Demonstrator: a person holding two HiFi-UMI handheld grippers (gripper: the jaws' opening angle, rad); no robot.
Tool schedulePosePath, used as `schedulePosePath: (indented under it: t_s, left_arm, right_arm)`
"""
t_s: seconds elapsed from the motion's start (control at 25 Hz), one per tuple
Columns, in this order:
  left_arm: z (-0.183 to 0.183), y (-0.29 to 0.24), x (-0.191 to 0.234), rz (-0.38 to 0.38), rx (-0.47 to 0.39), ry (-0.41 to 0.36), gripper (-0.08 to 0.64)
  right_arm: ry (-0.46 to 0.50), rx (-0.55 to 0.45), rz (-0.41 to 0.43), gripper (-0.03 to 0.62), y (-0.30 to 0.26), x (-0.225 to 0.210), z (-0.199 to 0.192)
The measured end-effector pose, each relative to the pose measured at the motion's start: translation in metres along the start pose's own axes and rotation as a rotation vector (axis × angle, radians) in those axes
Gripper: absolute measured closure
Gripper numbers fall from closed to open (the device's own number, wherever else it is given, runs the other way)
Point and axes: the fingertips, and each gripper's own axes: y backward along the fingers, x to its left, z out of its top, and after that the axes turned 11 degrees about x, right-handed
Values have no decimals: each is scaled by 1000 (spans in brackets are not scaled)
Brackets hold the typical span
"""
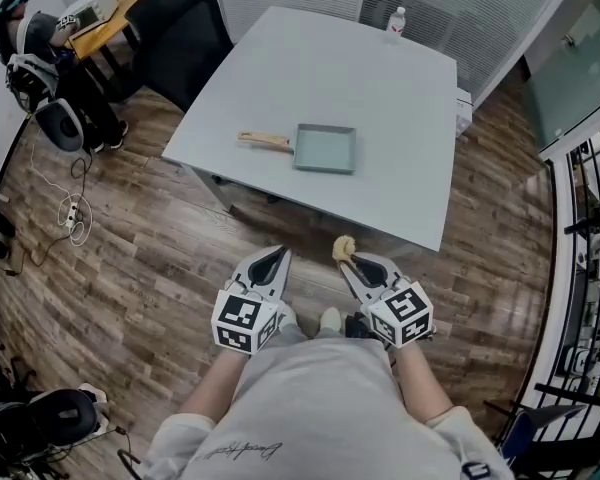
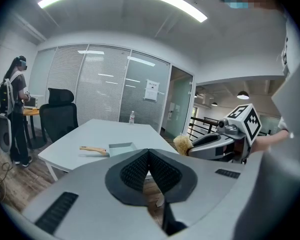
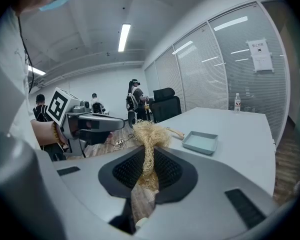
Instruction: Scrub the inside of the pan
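Grey table (image 1: pixel 400 98) is occupied by the square pan (image 1: pixel 326 149), wooden handle (image 1: pixel 263 140) leftward; well short of it, the left gripper (image 1: pixel 276 258) is pressed together, empty, while a fibrous scrubber (image 1: pixel 343 246) is clamped in the right gripper (image 1: pixel 351 265)

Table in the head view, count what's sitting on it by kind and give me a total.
pan: 1
bottle: 1
Total: 2
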Motion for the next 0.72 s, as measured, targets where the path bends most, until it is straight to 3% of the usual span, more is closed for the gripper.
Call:
schedulePosePath:
  t_s: [0.72]
  left_arm:
    - [-7, 17, 32, -54, -28, -21, 549]
  right_arm:
    - [-19, -10, -69, 525, -23, 16, 16]
